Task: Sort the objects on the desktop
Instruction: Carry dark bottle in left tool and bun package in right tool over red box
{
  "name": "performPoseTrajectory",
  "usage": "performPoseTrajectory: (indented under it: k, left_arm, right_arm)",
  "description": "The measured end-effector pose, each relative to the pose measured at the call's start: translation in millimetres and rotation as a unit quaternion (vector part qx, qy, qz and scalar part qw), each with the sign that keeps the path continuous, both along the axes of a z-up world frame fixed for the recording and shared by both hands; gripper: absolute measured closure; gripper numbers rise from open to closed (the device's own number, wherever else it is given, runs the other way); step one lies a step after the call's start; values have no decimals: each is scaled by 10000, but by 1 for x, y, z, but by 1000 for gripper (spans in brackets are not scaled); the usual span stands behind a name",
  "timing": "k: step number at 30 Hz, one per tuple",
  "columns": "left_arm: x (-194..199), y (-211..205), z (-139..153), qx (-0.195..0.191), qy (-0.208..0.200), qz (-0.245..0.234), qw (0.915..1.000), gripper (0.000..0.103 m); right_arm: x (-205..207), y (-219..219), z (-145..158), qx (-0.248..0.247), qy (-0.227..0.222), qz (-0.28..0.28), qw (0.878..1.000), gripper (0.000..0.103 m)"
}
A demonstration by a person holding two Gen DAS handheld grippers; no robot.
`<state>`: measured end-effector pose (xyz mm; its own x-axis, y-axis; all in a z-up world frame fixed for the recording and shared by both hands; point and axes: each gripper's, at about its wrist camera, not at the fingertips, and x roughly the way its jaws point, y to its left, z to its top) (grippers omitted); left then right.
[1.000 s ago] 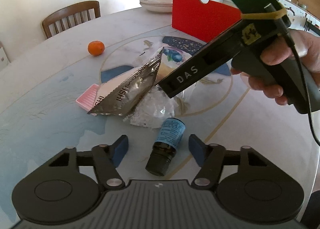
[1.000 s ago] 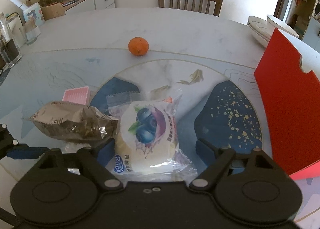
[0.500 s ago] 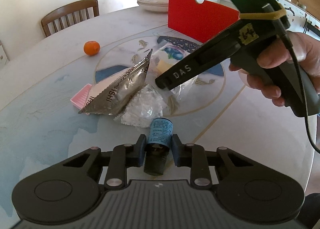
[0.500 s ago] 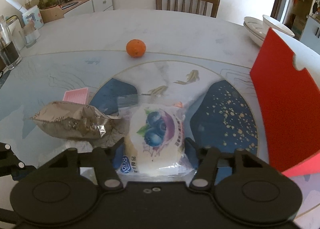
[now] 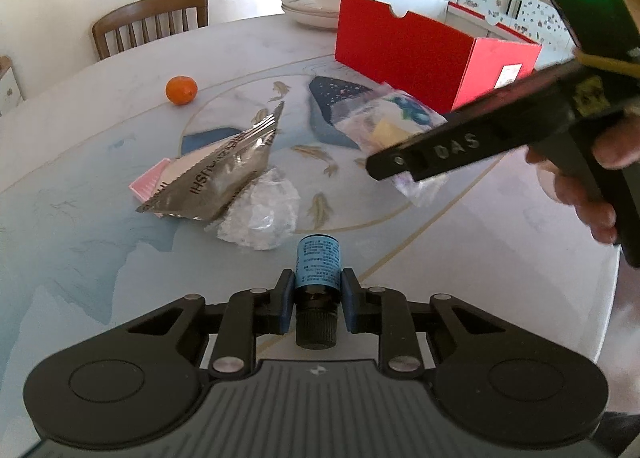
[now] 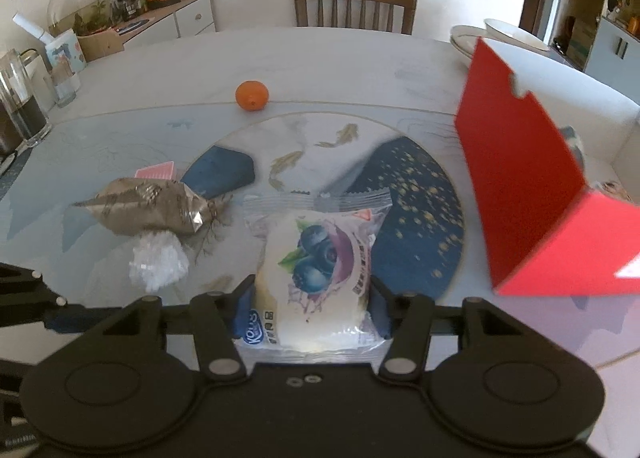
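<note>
left wrist view: the left tool [image 5: 316, 300] had its blue pads pressed on the neck of a small dark bottle [image 5: 318, 272] with a blue label, at 6 o'clock in the frame, low over the surface [image 5: 80, 218]. a silver foil packet [image 5: 224, 178] lay at 10 o'clock from the bottle, over a pink card [image 5: 146, 186], with a crumpled clear bag [image 5: 264, 214] touching its lower edge. an orange [image 5: 181, 90] sat well apart at 11 o'clock. the red box [image 5: 420, 54] stood at 1 o'clock. the right tool [image 5: 400, 174], in a hand [image 5: 580, 186], carried the blueberry bun packet [image 5: 396, 122] at 2 o'clock.

right wrist view: the right tool [image 6: 310, 308] was closing, its pads squeezing the blueberry bun packet [image 6: 320, 270] at 6 o'clock. the foil packet [image 6: 148, 210] lay at 9 o'clock, the orange [image 6: 252, 95] at 12 o'clock, the red box [image 6: 532, 186] at 3 o'clock.
</note>
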<state>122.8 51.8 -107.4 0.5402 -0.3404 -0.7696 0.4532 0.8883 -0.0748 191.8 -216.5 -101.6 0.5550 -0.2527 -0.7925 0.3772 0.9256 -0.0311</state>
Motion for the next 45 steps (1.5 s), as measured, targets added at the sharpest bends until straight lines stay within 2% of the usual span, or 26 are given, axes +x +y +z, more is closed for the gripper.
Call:
performPoseTrajectory:
  k: [10, 20, 32, 45]
  left_arm:
    - [-9, -23, 23, -208, -88, 62, 9997, 80]
    - [0, -61, 53, -293, -357, -13, 9989, 80]
    - [27, -122, 88, -440, -668, -147, 9967, 80]
    - [66, -188, 116, -459, -1016, -209, 9935, 80]
  right_arm:
    - [-44, -3, 20, 72, -87, -75, 9999, 48]
    - [-82, -28, 50, 100, -97, -280, 9995, 48]
    - [-119, -79, 88, 100, -257, -423, 9987, 48]
    - [-134, -154, 117, 24, -341, -345, 9988, 48]
